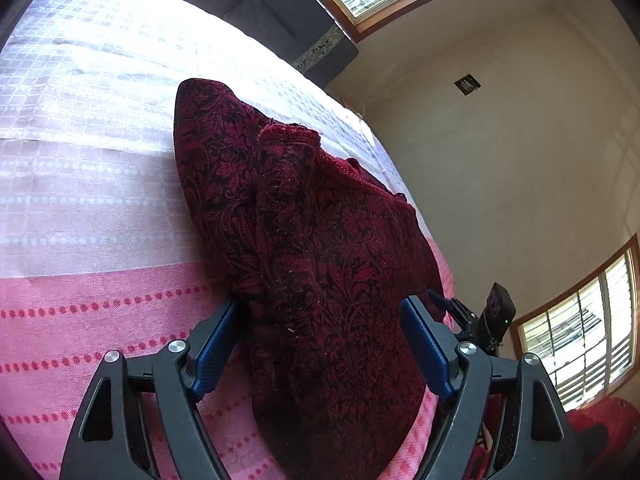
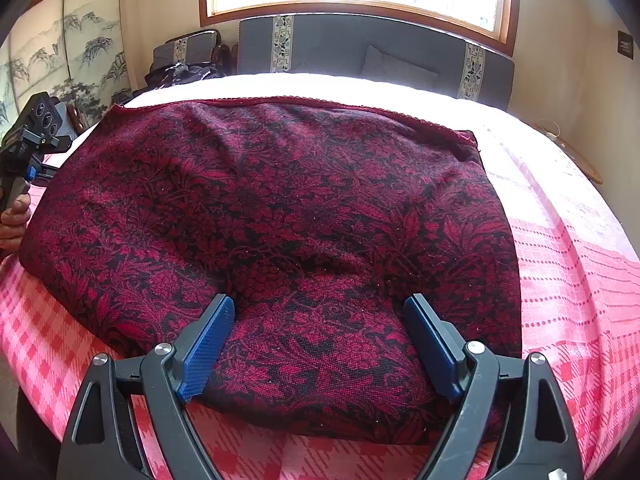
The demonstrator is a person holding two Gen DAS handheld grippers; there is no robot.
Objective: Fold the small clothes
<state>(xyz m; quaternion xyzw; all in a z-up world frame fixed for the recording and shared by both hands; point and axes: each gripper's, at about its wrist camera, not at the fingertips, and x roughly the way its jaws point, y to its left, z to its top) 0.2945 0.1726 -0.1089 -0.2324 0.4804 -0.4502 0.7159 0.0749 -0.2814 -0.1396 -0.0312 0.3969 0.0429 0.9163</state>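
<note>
Both claws stand spread, gripping nothing. Left claw (image 1: pixel 318 340) straddles a raised ridge of the dark red floral garment (image 1: pixel 304 248), which fills the centre of that frame on the pink checked bedspread (image 1: pixel 92 292). Right claw (image 2: pixel 320 344) hovers at the garment's near edge, lower centre of its frame, the cloth (image 2: pixel 272 216) spreading flat to the hem at upper centre. I judge I should pinch both layers squarely at the near edge, then lift evenly so the fold lands straight.
</note>
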